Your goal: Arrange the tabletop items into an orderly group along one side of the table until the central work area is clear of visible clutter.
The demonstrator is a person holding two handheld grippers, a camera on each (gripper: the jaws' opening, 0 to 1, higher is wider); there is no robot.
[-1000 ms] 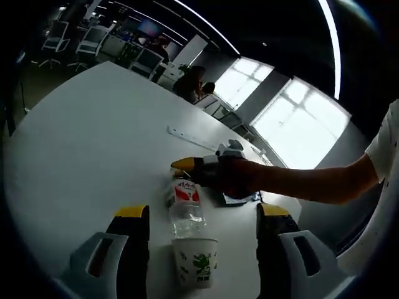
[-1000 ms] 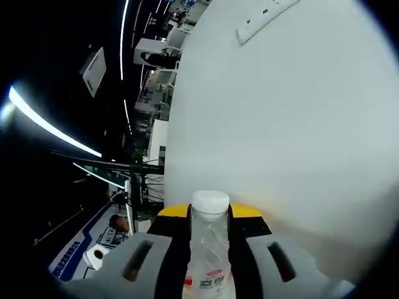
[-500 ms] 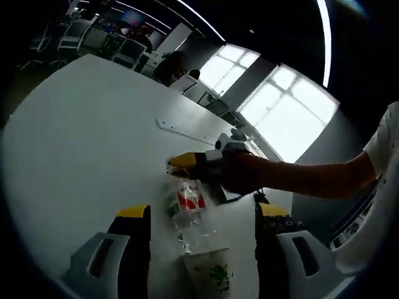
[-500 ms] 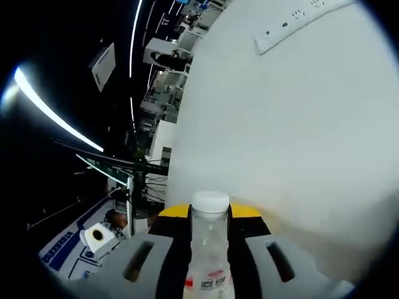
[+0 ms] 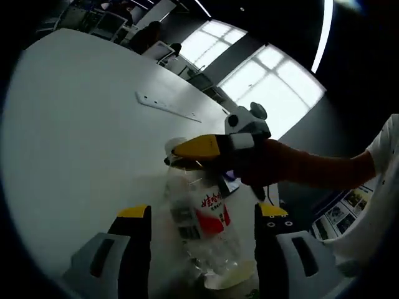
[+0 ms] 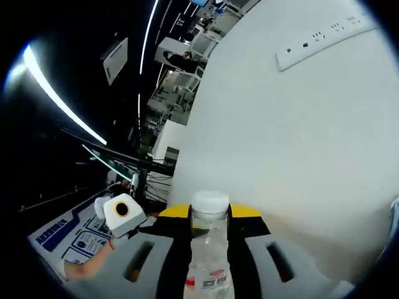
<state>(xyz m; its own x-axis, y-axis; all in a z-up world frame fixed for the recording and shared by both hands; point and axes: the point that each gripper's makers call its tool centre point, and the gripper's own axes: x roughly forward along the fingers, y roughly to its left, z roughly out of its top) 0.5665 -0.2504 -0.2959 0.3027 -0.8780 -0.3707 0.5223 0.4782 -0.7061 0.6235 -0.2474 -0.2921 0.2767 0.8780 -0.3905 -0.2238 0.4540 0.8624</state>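
Bottle [image 5: 202, 227] first: in the left gripper view the clear plastic bottle with the red label hangs up off the white table [image 5: 75, 124], tipped over, close in front of your left gripper [image 5: 196, 218]. Your right gripper [image 5: 187, 149] comes in from the right side and its yellow tips pinch the bottle up by the neck. Your left gripper's two jaws stand wide apart with nothing between them, so they are let go. Something pale and round sits just under the bottle at the bottom of this view, but it is too blurred to name. A long white power strip [image 5: 165, 106] lies far off toward the far edge of the table. The middle of the table looks bare in this view.

In the right gripper view your right gripper [image 6: 210, 215] is squeezed tight on the bottle [image 6: 209, 249], just below its white cap [image 6: 210, 202]. The power strip [image 6: 324, 40] lies far away near the table's far edge. A hand [image 6: 84, 268] holding the other gripper [image 6: 121, 213] shows low on the left.

So you have one thing picked up, but it is not set down yet. You need to put it by one edge of the table. I think the job is partly done.
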